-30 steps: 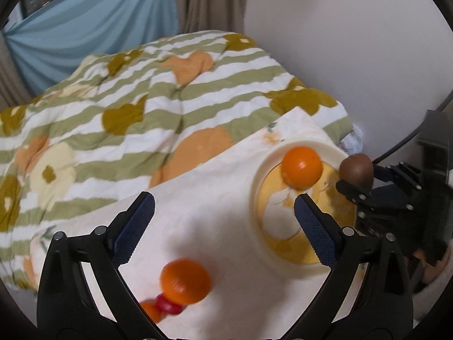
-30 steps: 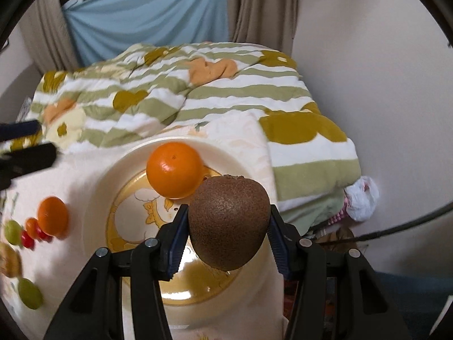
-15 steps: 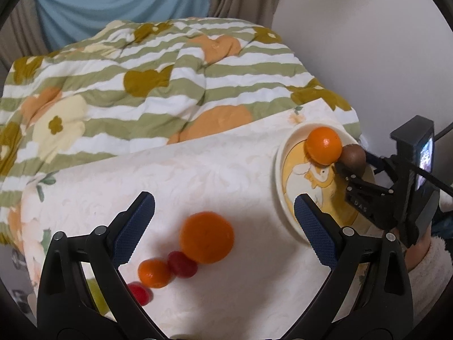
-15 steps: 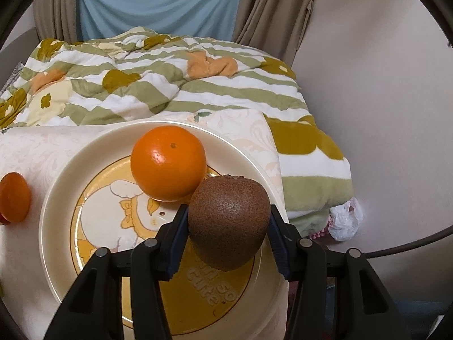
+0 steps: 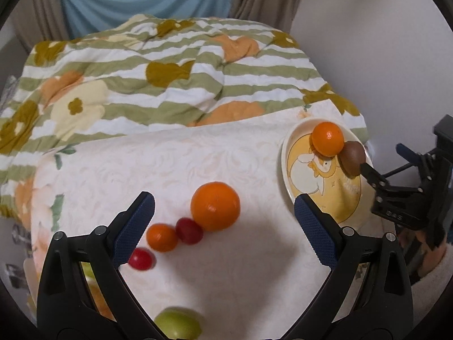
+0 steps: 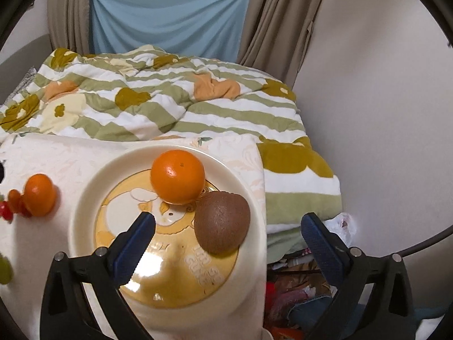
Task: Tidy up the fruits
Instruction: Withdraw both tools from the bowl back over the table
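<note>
A cream plate [image 6: 85, 209] with a yellow cartoon print holds an orange [image 6: 177, 177] and a brown kiwi [image 6: 222, 222] touching it. My right gripper [image 6: 226, 240] is open just behind the kiwi, which lies free on the plate. In the left wrist view the plate [image 5: 286, 153] is at the right with the orange [image 5: 328, 138] and kiwi [image 5: 352, 157]. My left gripper [image 5: 223, 221] is open and empty above a large orange [image 5: 215, 206] on the white cloth [image 5: 170, 164]. The right gripper's fingers [image 5: 371, 175] show beside the plate.
A small orange [image 5: 162, 237], two red fruits [image 5: 189, 231] [image 5: 141, 258] and a green fruit [image 5: 177, 323] lie on the cloth near the left gripper. A striped flowered quilt [image 5: 170, 65] lies behind. A wall [image 6: 382, 113] is at the right; clutter lies below the cloth's right edge.
My right gripper has opened and let go of the kiwi, which now rests on the plate against the orange. My left gripper has swung left toward the loose fruits.
</note>
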{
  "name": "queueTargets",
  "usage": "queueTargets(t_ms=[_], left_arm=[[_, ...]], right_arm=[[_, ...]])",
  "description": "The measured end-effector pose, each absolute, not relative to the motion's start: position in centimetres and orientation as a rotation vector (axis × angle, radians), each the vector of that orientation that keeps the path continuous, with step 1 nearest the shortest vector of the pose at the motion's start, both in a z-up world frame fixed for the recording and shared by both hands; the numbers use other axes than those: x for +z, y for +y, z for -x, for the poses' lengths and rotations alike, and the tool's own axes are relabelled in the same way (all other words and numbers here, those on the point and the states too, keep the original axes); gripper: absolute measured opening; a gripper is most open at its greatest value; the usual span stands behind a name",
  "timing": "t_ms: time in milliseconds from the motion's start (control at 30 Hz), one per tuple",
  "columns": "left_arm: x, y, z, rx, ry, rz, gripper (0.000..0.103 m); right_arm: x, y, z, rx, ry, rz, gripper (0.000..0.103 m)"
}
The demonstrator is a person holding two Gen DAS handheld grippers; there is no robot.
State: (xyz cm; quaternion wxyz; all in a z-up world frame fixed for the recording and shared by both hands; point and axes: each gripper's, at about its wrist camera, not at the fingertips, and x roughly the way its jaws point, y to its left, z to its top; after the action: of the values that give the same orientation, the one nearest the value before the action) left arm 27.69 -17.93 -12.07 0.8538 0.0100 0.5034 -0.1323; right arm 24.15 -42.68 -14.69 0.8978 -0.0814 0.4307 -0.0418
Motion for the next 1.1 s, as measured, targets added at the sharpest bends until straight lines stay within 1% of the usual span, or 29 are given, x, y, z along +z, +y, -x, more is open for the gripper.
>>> queueTargets(t_ms=[367,667,833,1000,1100], left_arm=[[-6.3,-14.4,-20.7,-0.13,0.934,0.006,0.103],[-3.6,-6.4,-13.6,0.068,0.863,0.07,0.103],[-4.0,-1.5,-10.8,0.146,0.859,0.091,0.103],[-5.5,3.2,-9.1,0.167,0.895,0.102,0.103],[-6.4,5.9,-8.0,0.152,0.908,0.059,0.103]], right_arm=[[-9.0,-41.4,-19.6,0.037,0.855,0.134,0.102],[-5.9,-37.9,-18.1,0.169,0.855,0.062,0.102],[-5.0,-34.5,-17.0,0.214,0.825,0.045,0.103],[-4.8,-30.3,-15.6,0.224,0.815,0.035,0.103],[-5.2,-27.5,-14.6,0.215,0.831,0.017,0.103]])
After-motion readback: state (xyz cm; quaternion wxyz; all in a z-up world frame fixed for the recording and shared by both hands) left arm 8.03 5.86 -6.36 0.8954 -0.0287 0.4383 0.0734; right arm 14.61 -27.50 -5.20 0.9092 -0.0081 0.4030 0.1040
